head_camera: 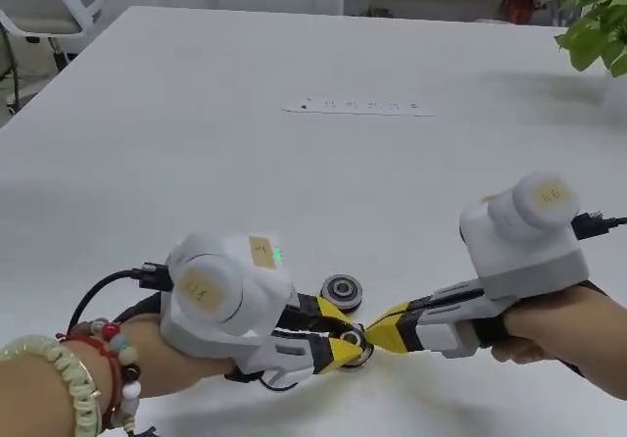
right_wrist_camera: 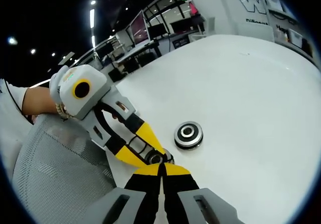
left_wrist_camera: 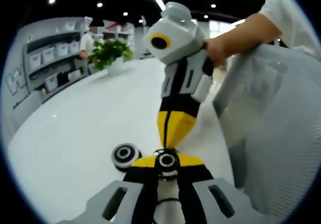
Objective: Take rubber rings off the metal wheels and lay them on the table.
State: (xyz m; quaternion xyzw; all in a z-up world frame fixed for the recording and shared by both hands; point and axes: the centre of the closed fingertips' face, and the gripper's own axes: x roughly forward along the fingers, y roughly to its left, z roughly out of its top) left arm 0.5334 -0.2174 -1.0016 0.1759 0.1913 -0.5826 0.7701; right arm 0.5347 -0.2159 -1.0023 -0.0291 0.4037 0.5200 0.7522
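Head view: left gripper (head_camera: 345, 332) fingers clamped on one metal wheel (head_camera: 359, 347), over the bench (head_camera: 294, 163). Right gripper (head_camera: 378, 328) fingers together, tips at that wheel's rim. Left gripper view: second wheel (left_wrist_camera: 125, 155) lies flat just beside the clamped one. Right gripper view: same second wheel beyond the fingertips. Count: two wheels, two grippers.

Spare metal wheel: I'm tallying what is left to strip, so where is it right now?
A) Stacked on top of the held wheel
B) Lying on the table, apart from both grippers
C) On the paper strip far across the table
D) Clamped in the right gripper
B: the spare wheel lies on the table, apart from both grippers, while the left gripper clamps the other wheel and the right gripper, fingers shut, meets it.
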